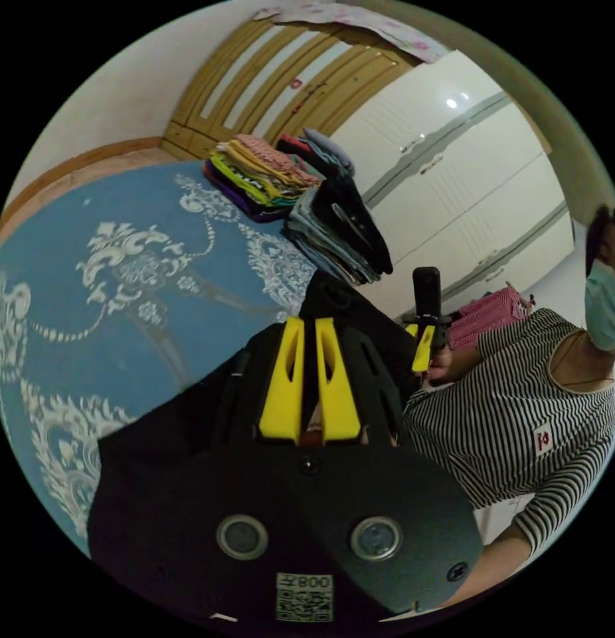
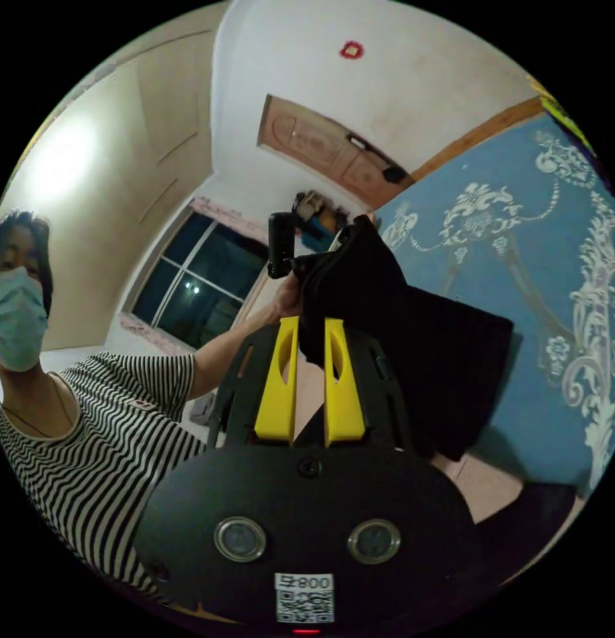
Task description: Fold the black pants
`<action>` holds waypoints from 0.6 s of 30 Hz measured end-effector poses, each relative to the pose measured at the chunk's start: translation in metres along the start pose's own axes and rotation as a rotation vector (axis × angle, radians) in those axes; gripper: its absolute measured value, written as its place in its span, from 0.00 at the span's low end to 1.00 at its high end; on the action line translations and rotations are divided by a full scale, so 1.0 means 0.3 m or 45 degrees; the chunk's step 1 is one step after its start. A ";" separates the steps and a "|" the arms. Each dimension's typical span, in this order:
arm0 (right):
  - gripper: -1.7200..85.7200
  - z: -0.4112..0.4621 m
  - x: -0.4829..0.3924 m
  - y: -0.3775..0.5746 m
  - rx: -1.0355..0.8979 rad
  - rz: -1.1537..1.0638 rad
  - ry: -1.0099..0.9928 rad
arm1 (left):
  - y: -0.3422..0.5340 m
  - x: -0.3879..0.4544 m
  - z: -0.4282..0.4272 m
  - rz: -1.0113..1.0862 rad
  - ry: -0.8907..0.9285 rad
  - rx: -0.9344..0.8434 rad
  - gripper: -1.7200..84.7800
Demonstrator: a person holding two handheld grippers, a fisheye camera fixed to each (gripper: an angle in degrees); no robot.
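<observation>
Both hand-held grippers, left (image 1: 309,332) and right (image 2: 311,332), clench one pair of black pants (image 2: 447,372); two clothing stacks (image 1: 301,199) at twelve o'clock.

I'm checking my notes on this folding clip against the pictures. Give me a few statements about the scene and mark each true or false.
1. The black pants are lifted above the blue patterned cover. True.
2. The right gripper hangs open, holding nothing. False: its yellow jaws pinch a fold of the pants.
3. Folded clothes are stacked on the cover in the left gripper view. True.
4. The left gripper grips a red towel. False: black cloth sits between its jaws.
5. The person wears a plain green shirt. False: the shirt is striped black and white.
</observation>
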State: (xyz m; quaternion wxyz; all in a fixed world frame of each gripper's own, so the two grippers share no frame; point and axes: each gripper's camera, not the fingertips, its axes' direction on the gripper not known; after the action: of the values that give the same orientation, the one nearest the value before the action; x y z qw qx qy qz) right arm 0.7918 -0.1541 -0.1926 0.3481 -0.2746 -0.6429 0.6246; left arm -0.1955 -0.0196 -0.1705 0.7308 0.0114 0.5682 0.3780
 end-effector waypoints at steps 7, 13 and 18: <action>0.10 0.421 0.005 -0.128 -0.341 0.058 0.106 | 0.384 -0.271 -0.124 -0.411 -0.105 -0.043 0.06; 0.10 0.702 0.029 -0.203 -0.565 0.155 0.146 | 0.636 -0.344 -0.234 -0.650 -0.118 0.114 0.05; 0.12 0.897 0.007 -0.278 -0.709 0.165 0.134 | 0.750 -0.274 -0.271 -0.627 -0.022 0.269 0.05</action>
State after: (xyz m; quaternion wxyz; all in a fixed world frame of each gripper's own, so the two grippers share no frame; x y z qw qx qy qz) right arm 0.5844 -0.3228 -0.1035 0.2514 -0.4322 -0.7518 0.4298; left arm -0.3909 0.0610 -0.0313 0.8003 -0.0477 0.5839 0.1273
